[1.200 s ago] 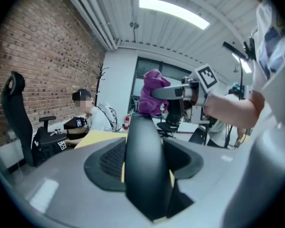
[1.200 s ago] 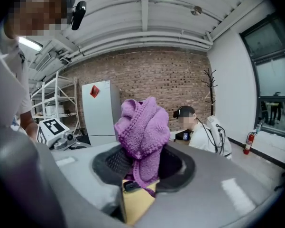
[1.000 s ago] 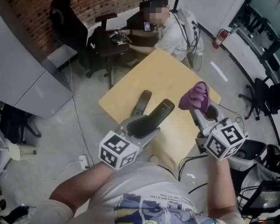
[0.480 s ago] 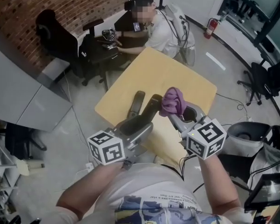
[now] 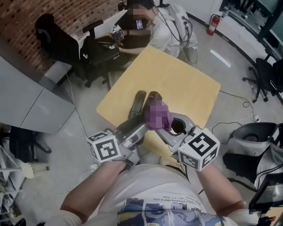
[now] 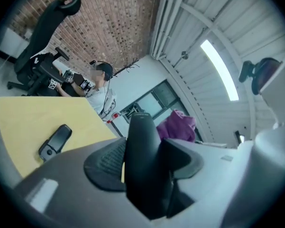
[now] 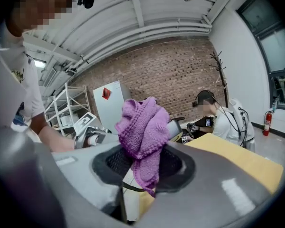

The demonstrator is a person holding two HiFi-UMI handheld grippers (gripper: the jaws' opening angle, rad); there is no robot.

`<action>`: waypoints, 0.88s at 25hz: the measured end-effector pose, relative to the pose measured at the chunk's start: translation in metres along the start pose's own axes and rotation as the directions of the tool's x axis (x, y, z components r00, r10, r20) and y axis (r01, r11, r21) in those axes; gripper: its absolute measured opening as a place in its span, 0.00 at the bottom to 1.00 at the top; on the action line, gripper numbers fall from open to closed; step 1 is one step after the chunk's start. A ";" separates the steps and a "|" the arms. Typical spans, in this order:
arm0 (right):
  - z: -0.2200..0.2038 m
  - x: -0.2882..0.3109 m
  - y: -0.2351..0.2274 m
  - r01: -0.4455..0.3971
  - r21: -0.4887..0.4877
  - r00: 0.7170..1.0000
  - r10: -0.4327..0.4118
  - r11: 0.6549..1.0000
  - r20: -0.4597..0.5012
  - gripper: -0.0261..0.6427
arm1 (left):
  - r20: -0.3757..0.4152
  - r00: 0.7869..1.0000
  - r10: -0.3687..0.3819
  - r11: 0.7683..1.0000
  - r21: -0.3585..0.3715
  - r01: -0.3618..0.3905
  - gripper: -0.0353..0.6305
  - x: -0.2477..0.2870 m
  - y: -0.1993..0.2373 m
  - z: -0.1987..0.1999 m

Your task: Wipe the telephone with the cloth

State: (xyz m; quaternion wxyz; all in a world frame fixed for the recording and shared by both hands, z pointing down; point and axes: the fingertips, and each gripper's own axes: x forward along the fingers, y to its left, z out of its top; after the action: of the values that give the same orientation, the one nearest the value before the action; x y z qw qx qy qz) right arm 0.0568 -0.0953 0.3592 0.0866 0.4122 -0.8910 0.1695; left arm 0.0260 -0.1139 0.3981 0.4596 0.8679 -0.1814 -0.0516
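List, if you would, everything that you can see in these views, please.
Table: one, yellow, mid-floor.
Telephone handset: one, black, in the left tongs.
Second phone piece: one, black, lying on the table.
Cloth: one, purple, in the right tongs.
Office chair: one, black, by the brick wall.
Cabinet: one, grey, left of the table.
Seated person: one, light top, beyond the table.
Fire extinguisher: one, red, top right.
Left tongs: one, grey, shut on the handset.
Right tongs: one, grey, shut on the cloth.
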 end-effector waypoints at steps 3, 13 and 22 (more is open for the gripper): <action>0.000 0.000 0.007 -0.022 0.036 0.999 0.022 0.999 0.024 0.22 | 0.021 1.000 -0.013 0.999 -0.043 0.014 0.43 -0.003 0.001 0.003; -0.016 -0.004 0.037 -0.141 0.104 0.990 0.139 0.985 0.030 0.22 | 0.140 0.987 -0.075 0.974 -0.204 0.103 0.43 -0.009 -0.006 0.020; -0.017 -0.013 -0.021 -0.033 0.140 0.999 0.030 0.990 0.024 0.22 | 0.169 0.974 -0.147 0.958 -0.219 0.183 0.43 -0.007 -0.029 0.026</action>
State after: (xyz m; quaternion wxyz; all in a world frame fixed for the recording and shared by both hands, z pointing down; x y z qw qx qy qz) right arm 0.0808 -0.0924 0.3765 0.0449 0.4050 -0.8842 0.2285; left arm 0.0209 -0.1165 0.3587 0.5374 0.8135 -0.1351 -0.1765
